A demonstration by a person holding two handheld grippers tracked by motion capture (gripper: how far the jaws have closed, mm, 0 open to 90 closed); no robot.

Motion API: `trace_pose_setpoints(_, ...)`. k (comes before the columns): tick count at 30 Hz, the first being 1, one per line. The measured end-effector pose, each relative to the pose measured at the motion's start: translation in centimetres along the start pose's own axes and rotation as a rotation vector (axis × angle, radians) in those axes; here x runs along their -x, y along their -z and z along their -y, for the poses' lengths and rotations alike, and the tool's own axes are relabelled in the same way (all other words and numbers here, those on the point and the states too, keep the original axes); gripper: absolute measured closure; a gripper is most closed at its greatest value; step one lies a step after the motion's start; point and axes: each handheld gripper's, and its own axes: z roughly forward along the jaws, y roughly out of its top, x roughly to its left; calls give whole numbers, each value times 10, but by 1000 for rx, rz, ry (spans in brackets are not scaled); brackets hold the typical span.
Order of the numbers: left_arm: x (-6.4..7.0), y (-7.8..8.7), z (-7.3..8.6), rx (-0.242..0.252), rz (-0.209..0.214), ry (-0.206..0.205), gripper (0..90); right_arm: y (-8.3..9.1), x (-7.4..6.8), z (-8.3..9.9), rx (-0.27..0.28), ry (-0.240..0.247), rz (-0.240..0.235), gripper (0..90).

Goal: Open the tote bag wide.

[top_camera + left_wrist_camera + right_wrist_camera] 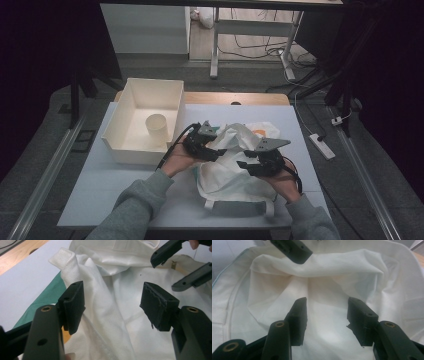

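Note:
A crumpled white cloth bag (225,176) lies on the table with its handle loop (235,205) toward the near edge. It carries an orange print (258,132) and a green print (47,297). My left gripper (214,150) is open over the bag's left part, the cloth (120,272) lying under its spread jaws (112,297). My right gripper (248,161) is open too, facing a raised fold of cloth (324,270) with nothing between its jaws (327,312). The two grippers point at each other, a short gap apart.
A white open box (150,82) stands at the table's left rear with a pale cup (156,127) upright inside. Bare table (100,185) lies to the left front. A wooden board (240,97) runs along the far edge. Cables and a power strip (322,145) lie on the floor.

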Motion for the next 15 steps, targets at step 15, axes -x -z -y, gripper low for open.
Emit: trace_pose_setpoints(15, -6, -38, 15, -139, -17, -25, 505, -2, -7, 3, -48, 6, -31, 478)
